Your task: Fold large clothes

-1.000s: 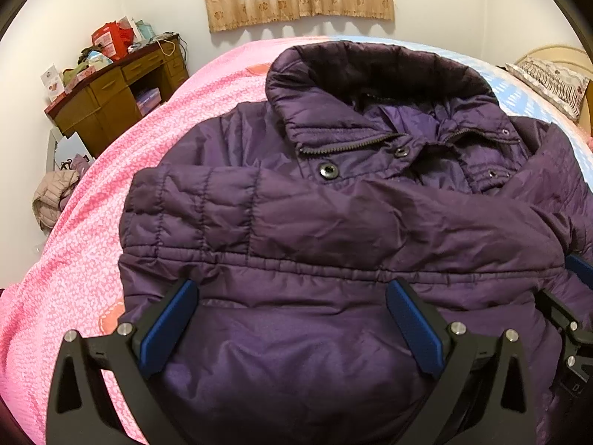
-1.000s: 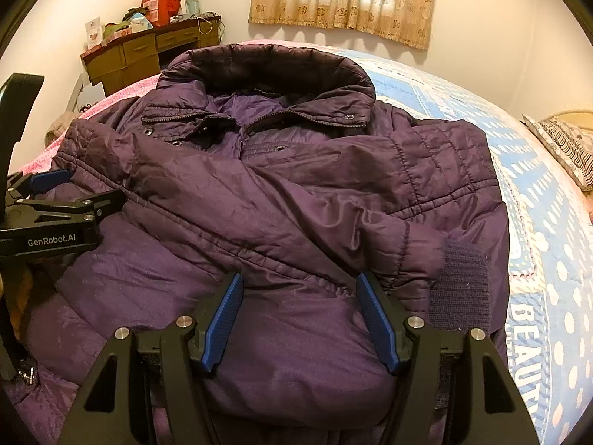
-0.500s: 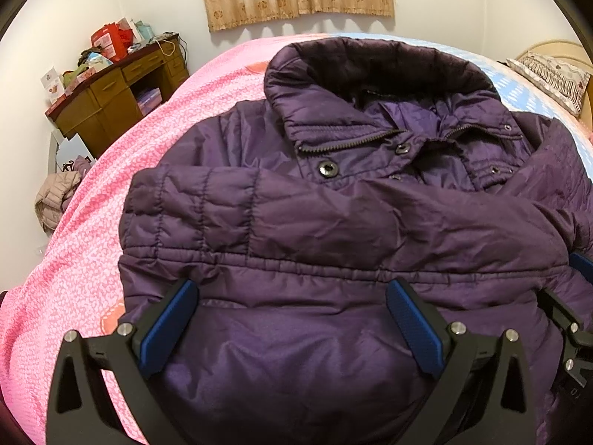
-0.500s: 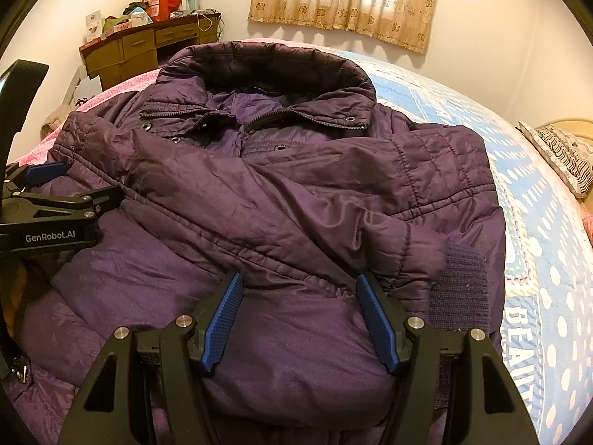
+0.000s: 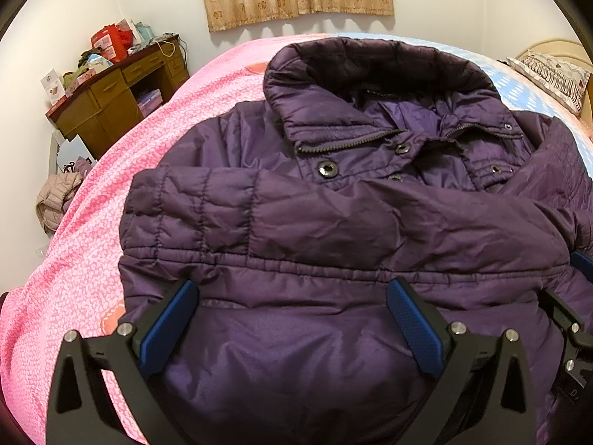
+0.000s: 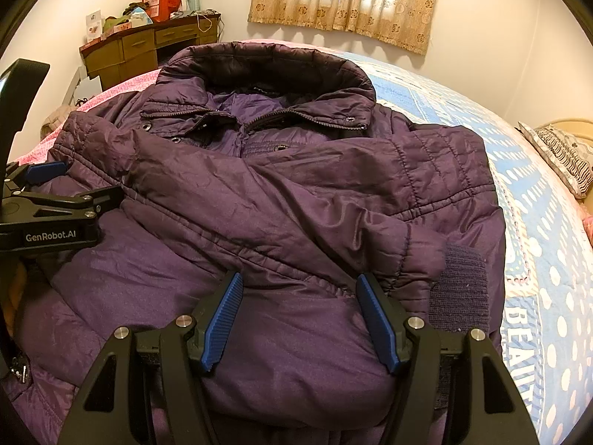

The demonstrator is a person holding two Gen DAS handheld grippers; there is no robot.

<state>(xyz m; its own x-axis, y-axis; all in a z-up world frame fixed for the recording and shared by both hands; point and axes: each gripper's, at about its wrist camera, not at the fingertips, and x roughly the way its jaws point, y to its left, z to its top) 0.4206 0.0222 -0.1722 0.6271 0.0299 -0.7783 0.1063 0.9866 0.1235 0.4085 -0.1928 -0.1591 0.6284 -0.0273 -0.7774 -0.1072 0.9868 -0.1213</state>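
A dark purple padded jacket [image 5: 333, 230] lies face up on the bed, collar at the far end, both sleeves folded across the chest. My left gripper [image 5: 291, 315] is open wide over the jacket's lower left part, and fabric fills the gap between its blue pads. It also shows at the left edge of the right wrist view as the left gripper [image 6: 79, 183]. My right gripper [image 6: 300, 315] is partly closed on a puffed fold of the jacket [image 6: 296, 200] near its lower right, with both pads against the fabric. A dark knit cuff [image 6: 459, 289] lies just right of it.
The bed has a pink cover [image 5: 92, 259] on the left and a blue dotted quilt [image 6: 537, 259] on the right. A pillow [image 6: 563, 152] lies far right. A cluttered wooden desk [image 5: 115, 100] stands against the left wall, with a beige garment [image 5: 55, 200] below it.
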